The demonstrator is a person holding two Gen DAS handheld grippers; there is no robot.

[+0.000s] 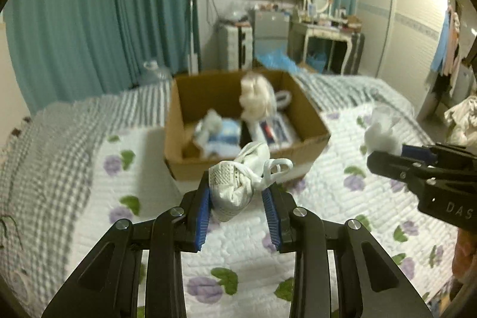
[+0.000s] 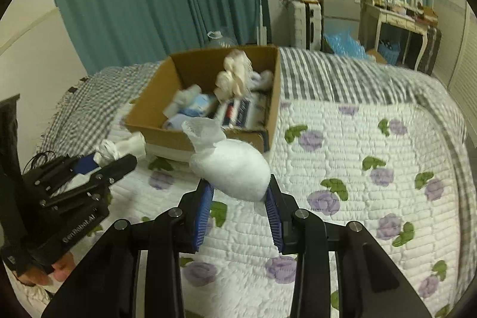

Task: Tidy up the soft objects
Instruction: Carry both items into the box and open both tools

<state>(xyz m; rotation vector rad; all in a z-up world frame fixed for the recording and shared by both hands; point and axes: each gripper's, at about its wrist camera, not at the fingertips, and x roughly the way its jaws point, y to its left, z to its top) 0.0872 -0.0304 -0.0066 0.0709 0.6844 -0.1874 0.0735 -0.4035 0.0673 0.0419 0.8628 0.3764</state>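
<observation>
My left gripper (image 1: 238, 188) is shut on a crumpled white mesh cloth bundle (image 1: 241, 181) and holds it above the quilt, just short of the open cardboard box (image 1: 313, 109). The box holds a cream fluffy item (image 1: 253, 97) and blue and white soft packs (image 1: 220, 133). My right gripper (image 2: 240, 188) is shut on a white padded pouch (image 2: 232, 166) with a loose flap, also just short of the box (image 2: 275, 85). The right gripper also shows in the left wrist view (image 1: 384, 160), and the left gripper in the right wrist view (image 2: 119, 160).
The box stands on a bed with a white quilt (image 2: 357, 169) printed with purple flowers and a grey checked blanket (image 1: 53, 145). Teal curtains (image 1: 89, 20), a dresser with mirror (image 1: 322, 29), a TV and a wardrobe stand beyond the bed.
</observation>
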